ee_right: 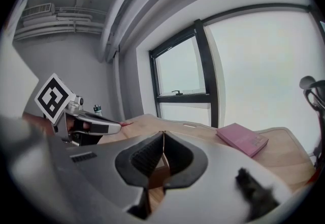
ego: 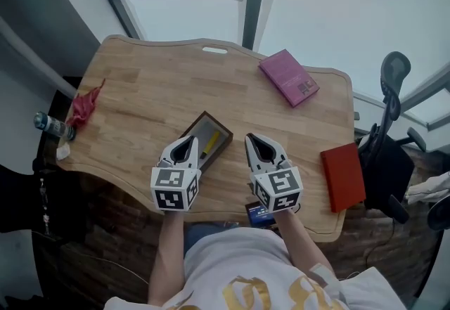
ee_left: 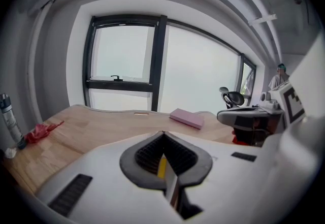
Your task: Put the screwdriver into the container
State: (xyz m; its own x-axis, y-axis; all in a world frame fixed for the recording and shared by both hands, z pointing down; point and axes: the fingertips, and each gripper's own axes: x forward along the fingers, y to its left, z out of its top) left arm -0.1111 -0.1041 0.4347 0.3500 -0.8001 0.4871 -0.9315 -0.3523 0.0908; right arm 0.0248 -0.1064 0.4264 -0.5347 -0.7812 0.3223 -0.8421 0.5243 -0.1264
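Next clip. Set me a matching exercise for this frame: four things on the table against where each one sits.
Things:
1. pink book
2. red book
3. container
4. bottle

Places on the table:
A. left edge
B. middle
C. right edge, near side
D. far right

Pairs: 1-D; 2-C; 3-B; 4-A

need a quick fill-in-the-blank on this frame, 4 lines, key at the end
1. The yellow screwdriver lies ____ the dark container.
2. The left gripper and the right gripper both have their jaws ____.
3. The ____ book lies near the far right corner of the table.
4. The red book lies by the table's ____ edge.

Missing words: inside; shut; pink; right
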